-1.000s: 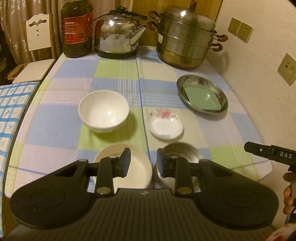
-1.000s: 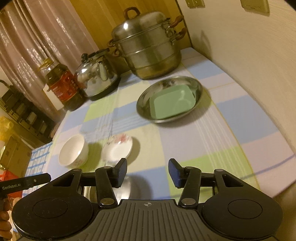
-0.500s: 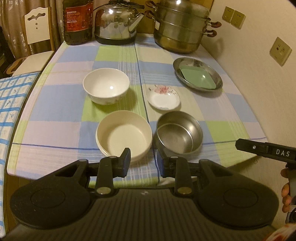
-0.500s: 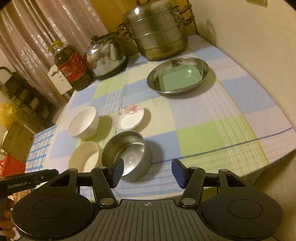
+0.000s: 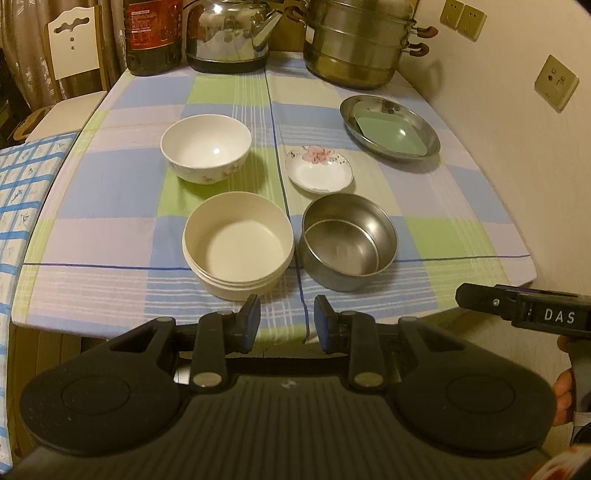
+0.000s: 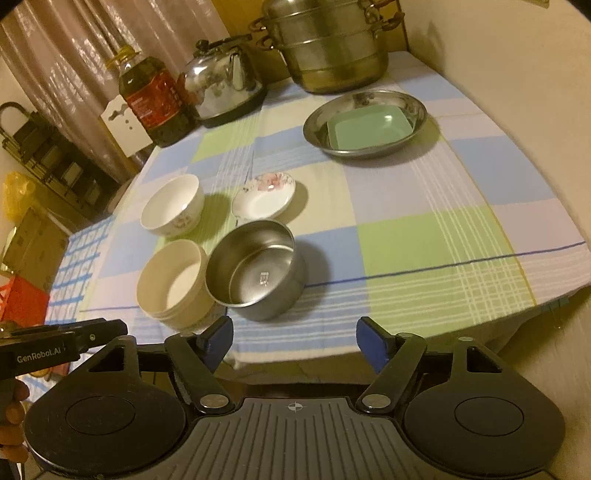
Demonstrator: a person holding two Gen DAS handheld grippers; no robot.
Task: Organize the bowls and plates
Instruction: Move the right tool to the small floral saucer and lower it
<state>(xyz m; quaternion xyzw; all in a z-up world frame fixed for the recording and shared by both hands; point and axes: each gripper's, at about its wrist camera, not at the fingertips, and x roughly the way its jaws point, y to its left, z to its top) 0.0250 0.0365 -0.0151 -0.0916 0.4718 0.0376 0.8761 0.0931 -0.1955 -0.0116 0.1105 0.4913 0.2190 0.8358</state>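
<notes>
On the checked tablecloth stand a white floral bowl point(image 5: 205, 151), a cream bowl point(image 5: 238, 244), a steel bowl point(image 5: 348, 245) and a small flowered saucer point(image 5: 318, 173). A green square dish point(image 5: 390, 133) lies in a steel plate point(image 5: 428, 125) at the back right. The same pieces show in the right wrist view: white bowl point(image 6: 172, 209), cream bowl point(image 6: 172, 283), steel bowl point(image 6: 255, 267), saucer point(image 6: 264, 199), steel plate point(image 6: 321, 123) with the green dish point(image 6: 369, 127). My left gripper point(image 5: 286, 323) is open and empty, off the table's front edge. My right gripper point(image 6: 294, 343) is open wide and empty, also before the front edge.
An oil bottle point(image 5: 153, 35), a kettle point(image 5: 231, 33) and a stacked steamer pot point(image 5: 356, 40) stand along the back edge. A wall with sockets point(image 5: 556, 83) runs along the right. A chair point(image 5: 74, 48) and a blue patterned cloth point(image 5: 22, 192) are at the left.
Both grippers have drawn back from over the table to beyond its front edge. The right gripper's jaws have opened wider. The dishes have not moved.
</notes>
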